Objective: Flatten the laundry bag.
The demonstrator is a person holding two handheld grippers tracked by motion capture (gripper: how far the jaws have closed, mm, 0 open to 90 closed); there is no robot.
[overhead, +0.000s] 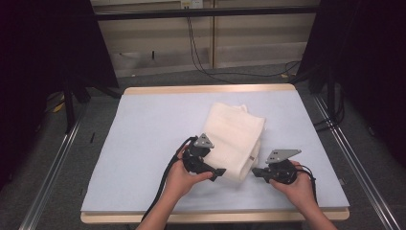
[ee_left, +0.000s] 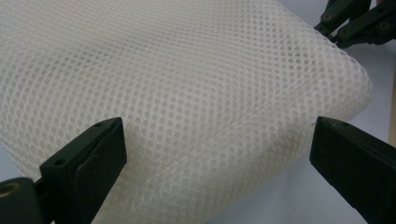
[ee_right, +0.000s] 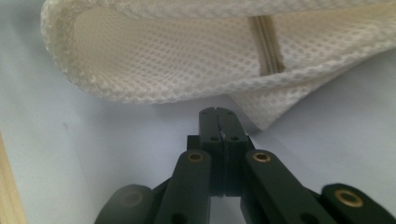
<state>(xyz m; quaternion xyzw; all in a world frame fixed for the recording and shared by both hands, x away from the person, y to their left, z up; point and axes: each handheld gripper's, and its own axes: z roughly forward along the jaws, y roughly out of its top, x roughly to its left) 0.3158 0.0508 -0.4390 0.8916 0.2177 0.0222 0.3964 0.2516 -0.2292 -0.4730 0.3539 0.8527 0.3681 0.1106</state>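
Cloth: a folded white mesh fabric piece (overhead: pixel 235 139) lies near the middle of the worktop, its long side running from the far centre toward the person's edge.
Worktop: a wooden table covered with a pale blue-grey sheet (overhead: pixel 143 143).
Left gripper: the left gripper (overhead: pixel 219 173) sits at the near left corner of the cloth; in the left gripper view its jaws stand wide apart on either side of the mesh (ee_left: pixel 196 93), pads not pressing on it.
Right gripper: the right gripper (overhead: pixel 253 171) lies level just beside the near right edge of the cloth; in the right gripper view its jaws (ee_right: pixel 218 122) are pressed together with nothing between them, tips just short of the fold.
Cloth detail: the right gripper view shows the open fold (ee_right: pixel 187 60) and a beige zip strip (ee_right: pixel 268 46) inside it.
Hands: the left hand (overhead: pixel 181 178) and the right hand (overhead: pixel 300 188) each hold their gripper from the near edge.
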